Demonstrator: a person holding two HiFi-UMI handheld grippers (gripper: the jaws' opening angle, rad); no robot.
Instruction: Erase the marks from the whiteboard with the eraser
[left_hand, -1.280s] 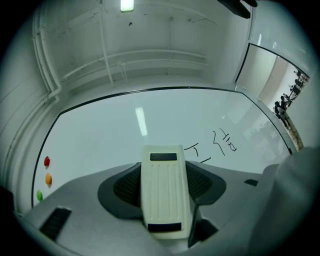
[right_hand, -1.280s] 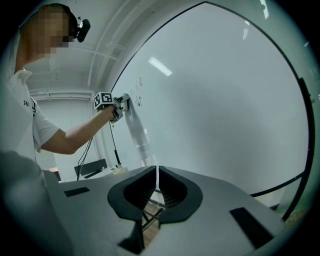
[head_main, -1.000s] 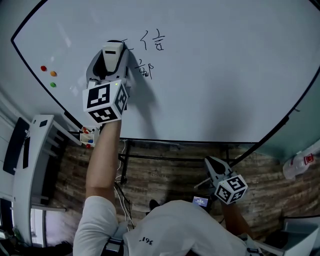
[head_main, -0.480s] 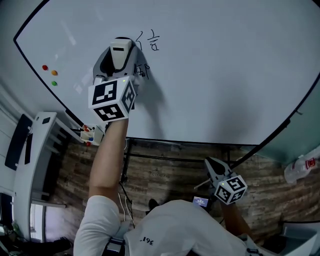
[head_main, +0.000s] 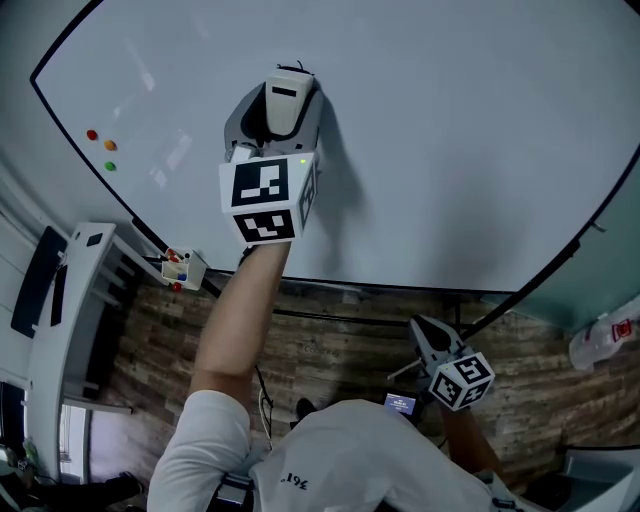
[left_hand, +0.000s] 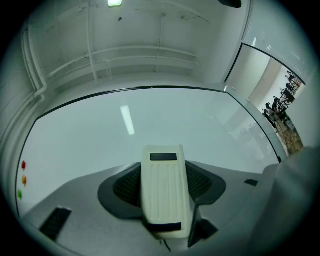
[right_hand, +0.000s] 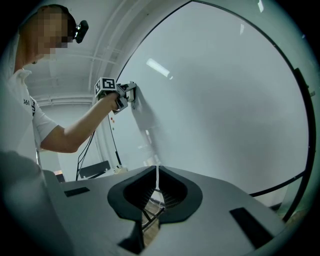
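My left gripper (head_main: 281, 118) is shut on a cream-white eraser (head_main: 284, 98) and presses it flat on the whiteboard (head_main: 450, 150), upper middle in the head view. A trace of black ink (head_main: 296, 69) shows just above the eraser; the rest of the writing is hidden or gone. In the left gripper view the eraser (left_hand: 161, 200) lies between the jaws of the left gripper (left_hand: 162, 182), with unmarked whiteboard (left_hand: 100, 135) ahead. My right gripper (head_main: 420, 324) hangs low below the board's bottom edge. The right gripper (right_hand: 157, 182) is shut on nothing.
Red, orange and green magnets (head_main: 108, 147) sit at the board's left. A small box of markers (head_main: 178, 268) hangs at the lower left corner, next to a white stand (head_main: 60, 330). A plastic bottle (head_main: 598, 335) lies at the right. Wood floor (head_main: 330, 350) shows below.
My left gripper has swept the eraser to the right and a little up across the written characters. The writing seen earlier no longer shows. The right gripper has stayed put.
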